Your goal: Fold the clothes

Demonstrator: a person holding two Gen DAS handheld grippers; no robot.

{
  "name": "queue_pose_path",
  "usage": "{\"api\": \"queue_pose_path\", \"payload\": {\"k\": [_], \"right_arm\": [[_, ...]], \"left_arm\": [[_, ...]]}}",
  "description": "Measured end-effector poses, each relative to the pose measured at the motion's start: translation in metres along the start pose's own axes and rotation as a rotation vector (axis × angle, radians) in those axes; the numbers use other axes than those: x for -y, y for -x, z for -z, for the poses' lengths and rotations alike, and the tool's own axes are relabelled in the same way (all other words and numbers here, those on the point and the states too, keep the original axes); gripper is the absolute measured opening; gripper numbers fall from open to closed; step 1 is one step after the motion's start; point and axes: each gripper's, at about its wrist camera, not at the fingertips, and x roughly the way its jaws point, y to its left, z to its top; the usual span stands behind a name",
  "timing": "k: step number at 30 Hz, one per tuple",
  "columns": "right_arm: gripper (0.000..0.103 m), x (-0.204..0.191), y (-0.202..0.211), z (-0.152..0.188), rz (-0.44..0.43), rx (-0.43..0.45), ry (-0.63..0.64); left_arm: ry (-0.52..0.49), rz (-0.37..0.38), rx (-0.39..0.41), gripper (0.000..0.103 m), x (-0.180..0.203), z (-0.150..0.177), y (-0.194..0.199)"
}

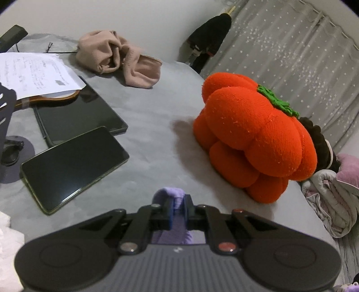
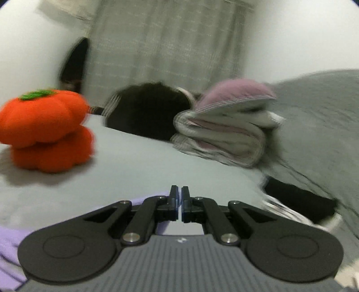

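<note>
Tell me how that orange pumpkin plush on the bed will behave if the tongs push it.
The orange pumpkin plush looks knitted and stuffed, so it would probably dent rather than resist. It leans tilted on its rounded lobes, so a push may well roll or topple it. The grey bed cover looks soft, so it likely won't slide far.

Grey bed, star-dotted curtain, white wall

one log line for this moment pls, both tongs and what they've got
task: fold clothes | left tongs: shut on lavender cloth | right tongs: shut, nothing visible between fingers | surface: grey bed | nearby: orange pumpkin plush
</note>
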Motion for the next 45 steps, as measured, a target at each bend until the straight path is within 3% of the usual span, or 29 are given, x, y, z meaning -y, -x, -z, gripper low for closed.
{"api": "queue_pose_path", "payload": {"k": [4,8,11,12,13,18,23,25,28,30,31,32,35,37,39,40,42,45], "right_arm": [[0.001,0.044,-0.015,0.01,0.115,-0.083,-0.107],[0.0,0.081,-0.007,0.007,0.232,-0.089,-0.216],[0.001,0.098,-0.008,0.008,0.21,-0.127,-0.289],[0.002,0.096,-0.015,0.015,0.178,-0.177,-0.262],[0.014,0.094,-0.022,0.022,0.146,-0.227,-0.234],[0.015,0.087,-0.049,0.06,0.033,-0.435,-0.103],[0.018,0.066,-0.035,0.082,-0.078,-0.492,0.222],[0.018,0.055,-0.029,0.088,-0.101,-0.459,0.332],[0.019,0.04,-0.026,0.086,-0.174,-0.39,0.387],[0.043,0.031,-0.023,0.086,-0.198,-0.341,0.428],[0.062,0.026,-0.022,0.086,-0.209,-0.317,0.449],[0.067,0.022,-0.021,0.087,-0.229,-0.295,0.469],[0.065,0.009,-0.026,0.09,-0.293,-0.302,0.506],[0.055,0.004,-0.037,0.093,-0.307,-0.327,0.517],[0.033,0.007,-0.048,0.097,-0.323,-0.348,0.496],[0.0,0.009,-0.051,0.097,-0.325,-0.352,0.486],[0.002,0.012,-0.043,0.09,-0.281,-0.326,0.491],[0.002,0.031,-0.019,0.066,-0.245,-0.205,0.404]], "left_arm": [[-0.004,0.045,0.029,0.009,0.001,-0.003,0.003],[-0.035,0.109,0.072,0.009,0.011,-0.006,0.007],[-0.097,0.089,0.066,0.009,0.023,-0.003,0.0],[-0.101,0.076,0.059,0.009,0.023,-0.001,-0.003],[-0.097,0.067,0.053,0.009,0.021,0.0,-0.007],[-0.051,0.049,0.046,0.009,0.01,0.0,-0.014],[-0.027,0.048,0.041,0.01,0.006,-0.001,-0.015],[-0.026,0.047,0.041,0.01,0.007,0.0,-0.014],[-0.025,0.049,0.042,0.01,0.008,-0.001,-0.013],[-0.023,0.052,0.042,0.01,0.007,-0.002,-0.012],[-0.023,0.05,0.042,0.01,0.006,-0.002,-0.013],[-0.022,0.049,0.042,0.01,0.006,-0.002,-0.013],[-0.021,0.045,0.041,0.01,0.004,-0.003,-0.013],[-0.02,0.042,0.04,0.01,0.003,-0.004,-0.014],[-0.016,0.044,0.056,0.01,0.002,-0.004,-0.011],[-0.01,0.05,0.069,0.01,0.001,-0.006,-0.009],[0.004,0.076,0.095,0.01,-0.001,-0.009,-0.004],[-0.007,0.125,0.122,0.01,0.002,-0.01,0.002]]}}
